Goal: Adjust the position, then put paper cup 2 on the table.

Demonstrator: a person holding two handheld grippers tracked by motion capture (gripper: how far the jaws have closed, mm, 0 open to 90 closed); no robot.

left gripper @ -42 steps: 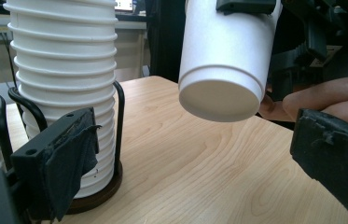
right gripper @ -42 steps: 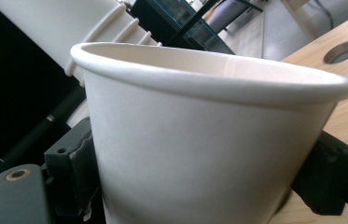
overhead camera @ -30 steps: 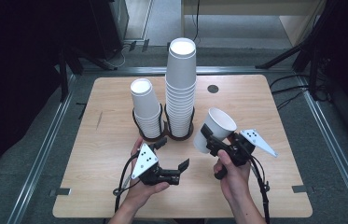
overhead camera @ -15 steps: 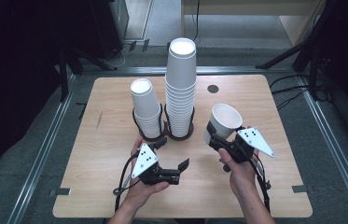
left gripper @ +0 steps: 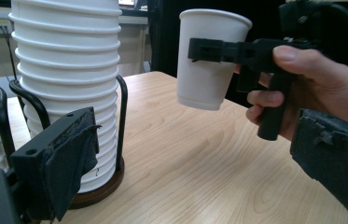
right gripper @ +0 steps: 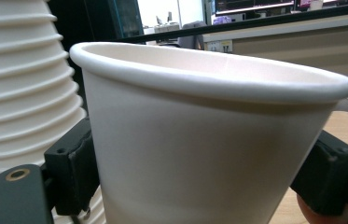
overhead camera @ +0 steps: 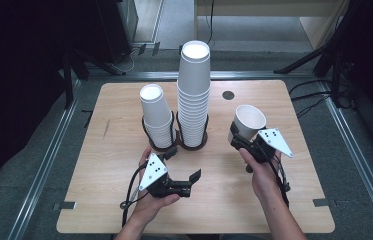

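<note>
Item 1: single paper cup (overhead camera: 248,123), white, upright w/ slight tilt, mouth up. Clamped between jaws of right gripper (overhead camera: 240,141); pads press on cup wall at both sides, just under rim (right gripper view: cup (right gripper: 199,149) sits between the two black pads). Cup bottom off the table, seen in left gripper view (left gripper: 209,60); not touching tabletop.

Item 2: right gripper, clenched on the cup, held in person's right hand (overhead camera: 261,172). Grey three-cornered plate on top. Cup sits fwd of the hand, at jaw tips.

Item 3: left gripper (overhead camera: 181,186), in left hand (overhead camera: 154,200), low over table (overhead camera: 99,200). Jaws apart, nothing between them; released. Jaw pads w/ dark fabric cover, one frayed (left gripper view).

Item 4: tall cup stack (overhead camera: 194,95), in black wire holder w/ round brown base. Just ahead of left gripper, to the left of right gripper and its cup; apart from held cup.

Item 5: short cup stack (overhead camera: 156,115), same type holder, ahead of left gripper, touching or nearly touching tall-stack holder; can't tell which.

Item 6: dark round spot (overhead camera: 228,95) on tabletop, beyond right gripper.
</note>
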